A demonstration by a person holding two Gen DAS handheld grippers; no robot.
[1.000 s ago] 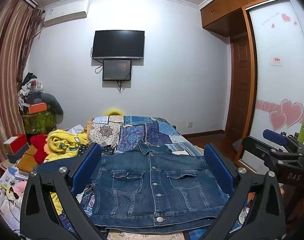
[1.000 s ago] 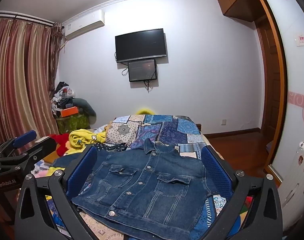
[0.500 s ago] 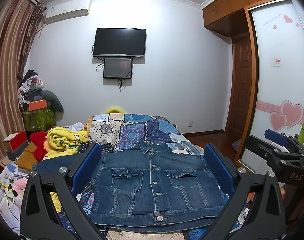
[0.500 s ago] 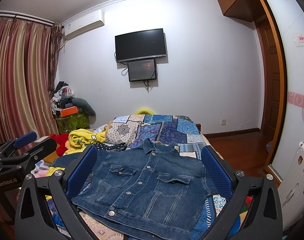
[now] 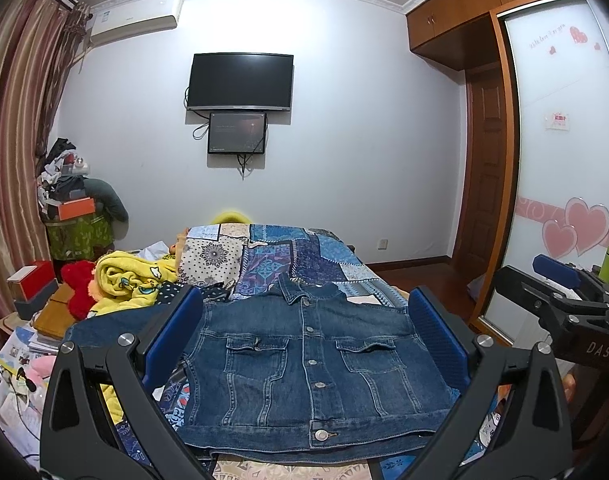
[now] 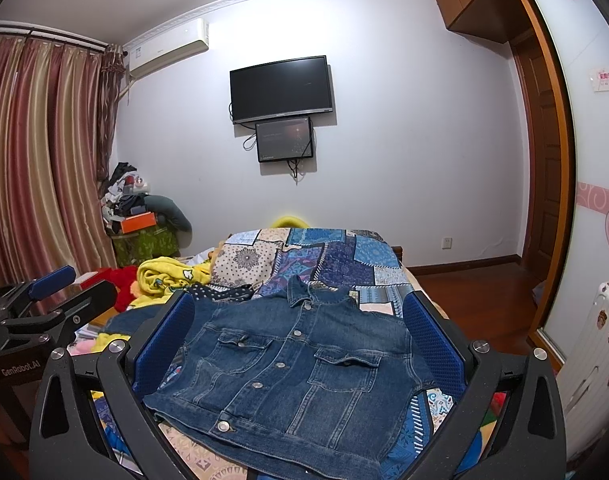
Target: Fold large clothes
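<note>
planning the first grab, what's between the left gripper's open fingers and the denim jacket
Nothing: in the left wrist view the left gripper hangs open over the denim jacket, which lies flat on the patchwork quilt.

Tiny drift here, nothing more. My left gripper dips a shade, so the black wall-mounted television creeps up and slightly right in its view, and the blue denim jacket on the bed rides up a touch with it. My right gripper tips down by a hair too, and the television lifts a little in its view as well. Seen from the left wrist, my right gripper slides slightly toward the right edge. Seen from the right wrist, my left gripper edges a little toward the centre.
</note>
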